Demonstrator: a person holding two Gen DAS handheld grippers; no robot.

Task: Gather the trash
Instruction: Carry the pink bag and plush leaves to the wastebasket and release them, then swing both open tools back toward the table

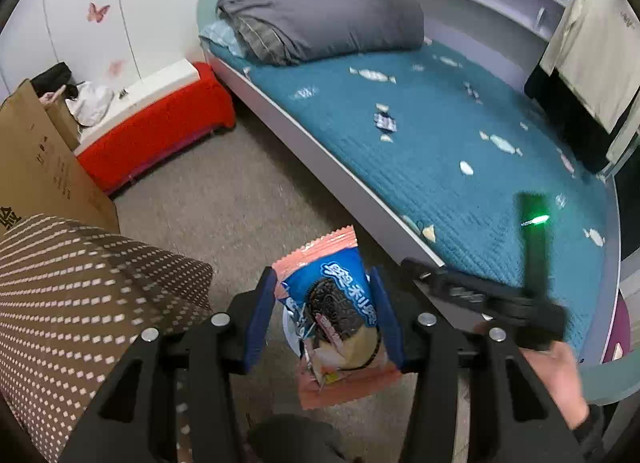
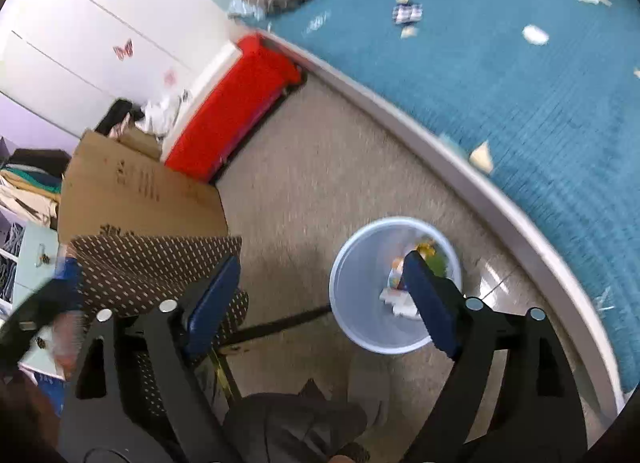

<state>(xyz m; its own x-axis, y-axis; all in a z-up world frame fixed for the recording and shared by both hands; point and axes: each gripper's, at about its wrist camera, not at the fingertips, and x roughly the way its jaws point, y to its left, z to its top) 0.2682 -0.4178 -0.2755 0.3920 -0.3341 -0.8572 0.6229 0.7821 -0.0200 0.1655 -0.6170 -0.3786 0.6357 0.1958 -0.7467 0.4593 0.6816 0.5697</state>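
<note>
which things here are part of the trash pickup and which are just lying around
Job:
- cookie wrapper, clamped in left gripper
- right gripper, open and empty
- waste bin
- candy wrappers on bed

Lying about:
- grey duvet
- cardboard box
- red bench

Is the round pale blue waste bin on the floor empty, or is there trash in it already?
Not empty. The right wrist view looks down into the round pale blue waste bin, upright on the carpet, with several wrappers on its bottom.

Bedroom: bed [image 1: 460, 167], folded quilt [image 1: 320, 19]
</note>
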